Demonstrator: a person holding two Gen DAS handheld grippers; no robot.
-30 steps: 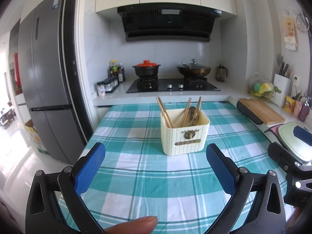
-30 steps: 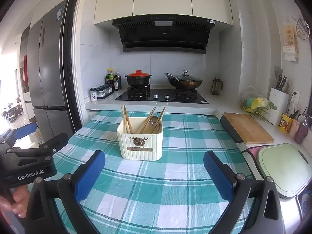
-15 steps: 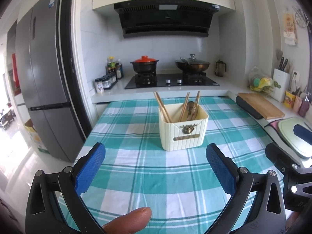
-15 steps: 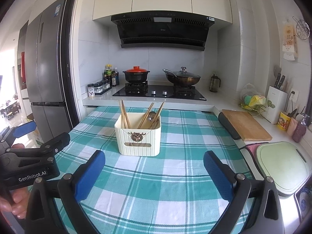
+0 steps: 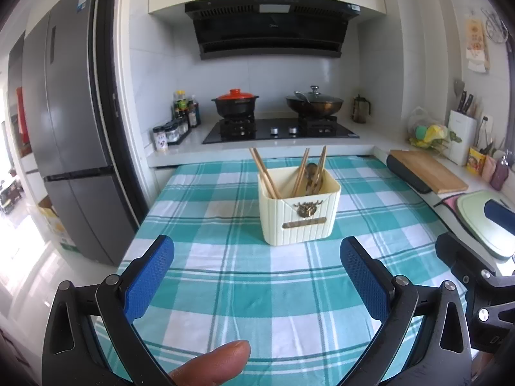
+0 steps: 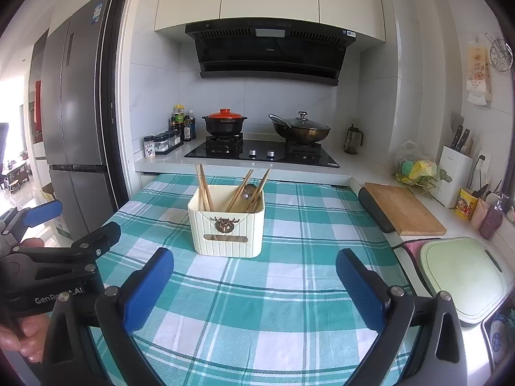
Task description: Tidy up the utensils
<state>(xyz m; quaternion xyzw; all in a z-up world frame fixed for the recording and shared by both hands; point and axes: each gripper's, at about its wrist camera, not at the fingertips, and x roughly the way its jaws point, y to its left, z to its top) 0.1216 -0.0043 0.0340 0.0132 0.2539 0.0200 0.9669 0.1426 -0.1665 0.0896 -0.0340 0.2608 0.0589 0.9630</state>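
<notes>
Both grippers were spread wide and empty: left gripper and right gripper hovered low over the near end of the surface, covered by a teal-and-white checked cloth; a fingertip showed at the bottom edge of the left view. The left gripper also appeared at the left edge of the right view, held in a hand. Mid-surface, ahead of both grippers and well apart from them, stood the cream ribbed utensil holder, upright, with a small metal ornament on its front. Inside, wooden chopsticks leaned left, more chopsticks and a metal spoon leaned right, all mixed. Judged: chopsticks light, stiff, thin, likely to roll or twist between pads, best pinched on the upper shaft above the rim, one or a pair at a time; spoon heavier, smooth, slippery, take the handle. Holder looked like light plastic and may tip or slide on the cloth if pulled sideways. Cloth soft, may bunch. Right of the surface lay a wooden cutting board and a pale green board. Beyond, a counter with a hob, a red-lidded pot, a wok, spice jars, a range hood above, and a grey fridge at left.
</notes>
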